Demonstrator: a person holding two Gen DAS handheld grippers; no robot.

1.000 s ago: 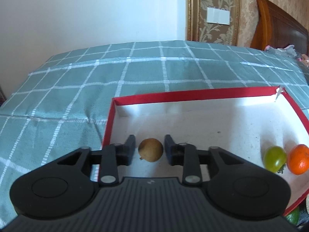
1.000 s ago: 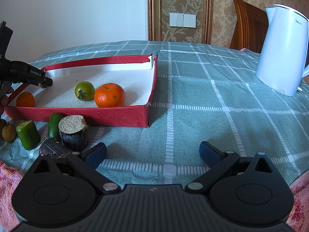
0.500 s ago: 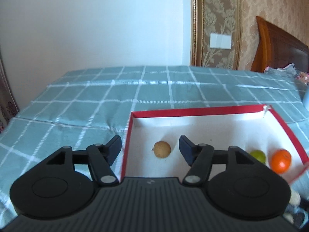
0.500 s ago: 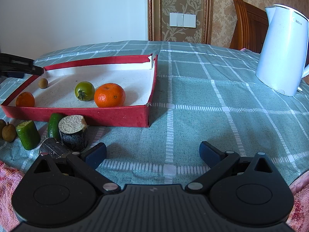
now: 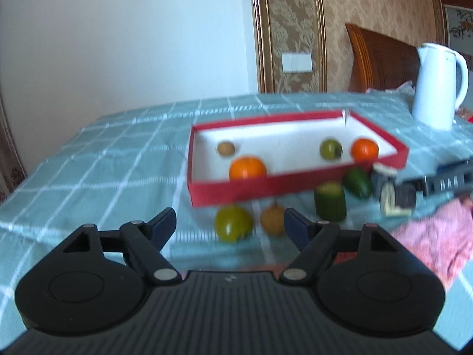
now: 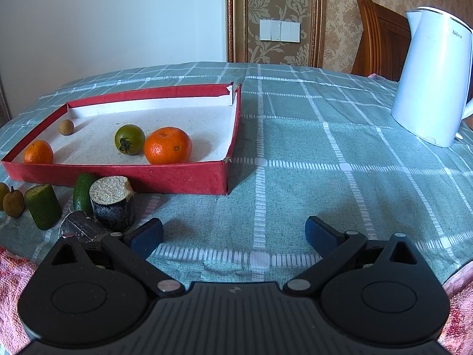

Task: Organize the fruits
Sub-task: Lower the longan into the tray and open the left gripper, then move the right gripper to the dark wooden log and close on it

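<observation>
Left wrist: longan (image 5: 226,148) lies in box (image 5: 251,190), beyond parted tongs (image 5: 227,226).

- The right gripper (image 6: 233,233), black with blue pads, hangs low over the teal checked tablecloth (image 6: 310,153), its jaws spread wide with nothing between them.
- A shallow red cardboard tray with a white floor (image 6: 147,174) lies to the left ahead.
- Inside it: a large orange tangerine (image 6: 168,145) touching or just beside a green tomato (image 6: 129,139), a smaller tangerine (image 6: 38,156) in the near left corner, and a small brown longan (image 6: 66,127) near the far left corner.
- In front of the tray stand a dark sugarcane stub (image 6: 113,202), a second stub (image 6: 81,227) lying down, two green cucumber pieces (image 6: 43,205), and another longan (image 6: 14,202).
- A white electric kettle (image 6: 433,77) stands far right.
</observation>
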